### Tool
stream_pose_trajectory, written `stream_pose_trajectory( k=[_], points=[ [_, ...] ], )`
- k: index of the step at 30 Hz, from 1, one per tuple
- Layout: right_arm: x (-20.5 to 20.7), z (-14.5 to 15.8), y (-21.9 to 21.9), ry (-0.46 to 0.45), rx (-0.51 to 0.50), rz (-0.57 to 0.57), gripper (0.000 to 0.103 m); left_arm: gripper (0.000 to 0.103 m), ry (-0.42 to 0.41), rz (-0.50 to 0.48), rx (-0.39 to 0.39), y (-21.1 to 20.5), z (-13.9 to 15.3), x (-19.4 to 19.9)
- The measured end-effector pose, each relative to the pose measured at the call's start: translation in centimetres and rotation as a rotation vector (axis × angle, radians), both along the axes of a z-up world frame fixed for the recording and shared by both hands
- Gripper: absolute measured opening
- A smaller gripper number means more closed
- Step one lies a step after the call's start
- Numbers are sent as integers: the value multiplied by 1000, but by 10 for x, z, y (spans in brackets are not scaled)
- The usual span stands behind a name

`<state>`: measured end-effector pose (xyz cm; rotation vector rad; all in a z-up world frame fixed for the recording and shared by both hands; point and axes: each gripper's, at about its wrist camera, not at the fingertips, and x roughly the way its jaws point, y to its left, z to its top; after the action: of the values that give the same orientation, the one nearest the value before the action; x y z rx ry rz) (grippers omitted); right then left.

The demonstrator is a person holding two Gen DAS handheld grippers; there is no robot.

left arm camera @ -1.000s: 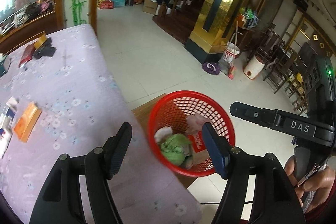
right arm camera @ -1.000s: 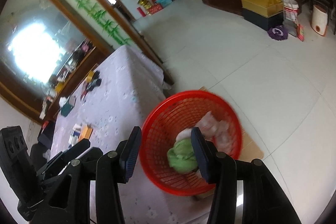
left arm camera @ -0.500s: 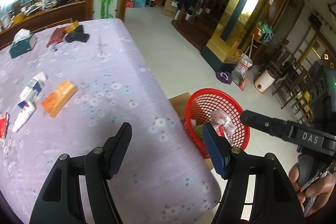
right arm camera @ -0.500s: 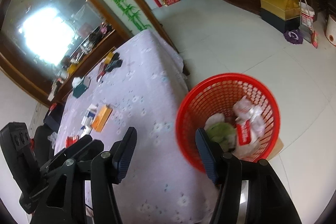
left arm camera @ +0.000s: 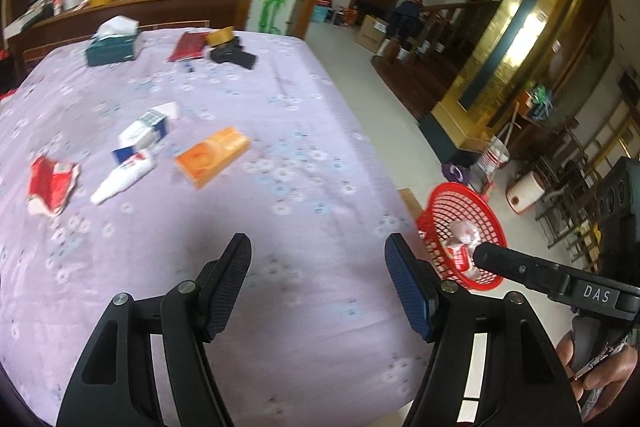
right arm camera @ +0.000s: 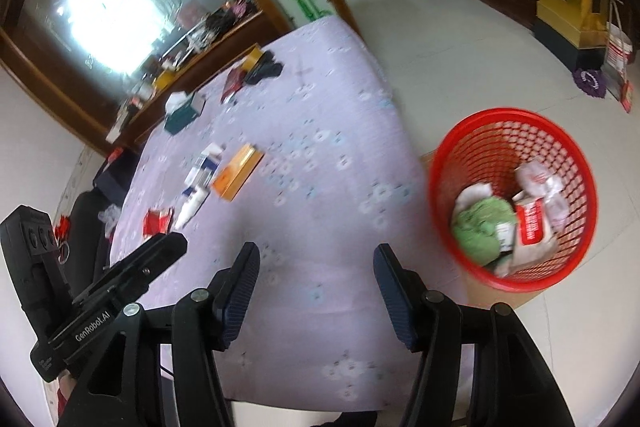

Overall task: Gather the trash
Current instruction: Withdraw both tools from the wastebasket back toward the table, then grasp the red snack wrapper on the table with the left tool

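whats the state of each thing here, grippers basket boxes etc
left gripper: open, empty
right gripper: open, empty
red basket: upright, partly filled with trash
orange box: lying flat on the table
white tube: lying on its side
tissue box: tissue sticking out

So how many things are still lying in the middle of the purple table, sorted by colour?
Red: 1, crumpled wrapper
Orange: 1, box
White: 1, tube
Blue and white: 1, carton
Total: 4
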<state>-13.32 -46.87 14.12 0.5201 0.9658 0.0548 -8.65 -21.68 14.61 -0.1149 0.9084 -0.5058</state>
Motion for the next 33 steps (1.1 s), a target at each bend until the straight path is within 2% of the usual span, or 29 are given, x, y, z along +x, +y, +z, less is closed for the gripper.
stream_pose_trajectory(
  k=[8, 13, 19, 22, 26, 31, 33],
  points=[
    [15, -2, 62, 27, -35, 108, 66, 68, 24, 127, -12, 77, -9, 9],
    [27, -8, 97, 49, -57, 171, 67, 68, 38, 234, 12, 134, -15, 23],
    [54, -9, 123, 59, -75, 194, 67, 68, 55, 359, 71, 201, -26, 56],
    [65, -8, 132, 56, -68, 185, 67, 68, 101, 420, 81, 232, -40, 83],
    [73, -10, 144, 61, -70, 180, 67, 68, 168, 450, 83, 256, -62, 116],
    [82, -13, 146, 77, -79, 143, 67, 68, 211, 442, 93, 259, -87, 153],
    [87, -13, 143, 80, -79, 122, 67, 61, 235, 446, 106, 258, -100, 168]
  ],
)
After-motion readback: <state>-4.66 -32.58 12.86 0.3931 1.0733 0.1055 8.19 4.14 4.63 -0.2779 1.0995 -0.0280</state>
